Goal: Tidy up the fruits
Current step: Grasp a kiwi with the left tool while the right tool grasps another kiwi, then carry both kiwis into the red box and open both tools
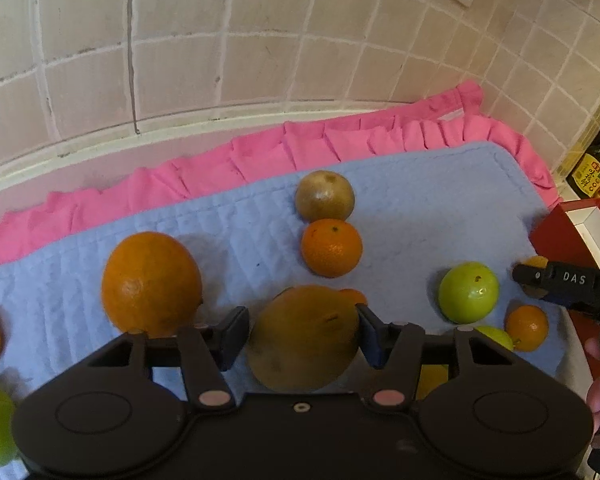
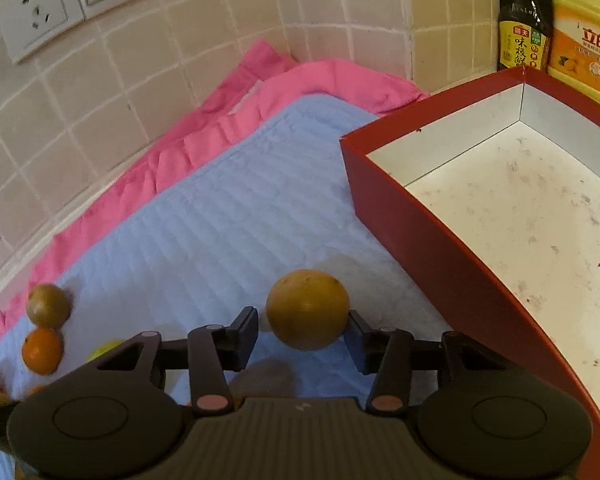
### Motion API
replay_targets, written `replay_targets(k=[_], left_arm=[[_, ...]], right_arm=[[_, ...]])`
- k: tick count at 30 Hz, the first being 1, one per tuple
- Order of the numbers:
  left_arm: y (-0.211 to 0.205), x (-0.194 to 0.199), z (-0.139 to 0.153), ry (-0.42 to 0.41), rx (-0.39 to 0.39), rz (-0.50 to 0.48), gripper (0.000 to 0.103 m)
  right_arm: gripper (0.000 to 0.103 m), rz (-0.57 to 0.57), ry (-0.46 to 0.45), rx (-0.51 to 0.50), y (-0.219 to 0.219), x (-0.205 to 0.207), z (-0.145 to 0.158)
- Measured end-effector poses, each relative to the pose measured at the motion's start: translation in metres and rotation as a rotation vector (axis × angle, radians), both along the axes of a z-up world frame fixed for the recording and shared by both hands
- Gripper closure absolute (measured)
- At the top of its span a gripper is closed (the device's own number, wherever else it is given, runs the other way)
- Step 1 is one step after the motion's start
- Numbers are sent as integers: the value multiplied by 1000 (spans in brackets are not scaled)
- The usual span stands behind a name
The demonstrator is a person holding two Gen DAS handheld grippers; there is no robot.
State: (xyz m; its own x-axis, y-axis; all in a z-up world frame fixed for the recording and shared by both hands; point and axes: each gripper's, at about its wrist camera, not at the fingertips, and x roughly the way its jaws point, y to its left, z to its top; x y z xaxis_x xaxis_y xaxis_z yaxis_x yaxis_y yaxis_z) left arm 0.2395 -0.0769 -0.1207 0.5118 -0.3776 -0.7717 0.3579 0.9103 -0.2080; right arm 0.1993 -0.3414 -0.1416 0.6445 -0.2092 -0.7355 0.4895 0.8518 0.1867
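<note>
Left wrist view: the left gripper (image 1: 303, 334) has its pads against both sides of a brownish pear (image 1: 303, 340) on the blue mat (image 1: 228, 224), beside a big orange (image 1: 151, 283). Further back lie a small orange (image 1: 331, 247) and a green apple (image 1: 468, 297). Right wrist view: the right gripper (image 2: 304, 336) brackets a yellow-orange fruit (image 2: 307, 309); its right pad touches, the left shows a sliver of gap. A red box (image 2: 440, 248) stands just right of it

Orange and green fruits (image 1: 151, 282) lie on a pale-blue quilted cloth (image 1: 420, 208) edged pink, beside a red box (image 2: 440, 248).
</note>
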Motion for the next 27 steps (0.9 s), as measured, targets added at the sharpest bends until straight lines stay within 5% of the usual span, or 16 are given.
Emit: replay_targets(k=[12,19,27], left_arm=[[3,-22,21,-89,19,26,39],[-22,-39,87,-236,-50,-34,39],[-133,-54,158,-358,-141,-268,39]], right_arm=[[62,-2,-96,86,-1,-26,19],[62,27,-294,6,-13,-78,103],[62,-106,-372,-152,-97,-152,173]])
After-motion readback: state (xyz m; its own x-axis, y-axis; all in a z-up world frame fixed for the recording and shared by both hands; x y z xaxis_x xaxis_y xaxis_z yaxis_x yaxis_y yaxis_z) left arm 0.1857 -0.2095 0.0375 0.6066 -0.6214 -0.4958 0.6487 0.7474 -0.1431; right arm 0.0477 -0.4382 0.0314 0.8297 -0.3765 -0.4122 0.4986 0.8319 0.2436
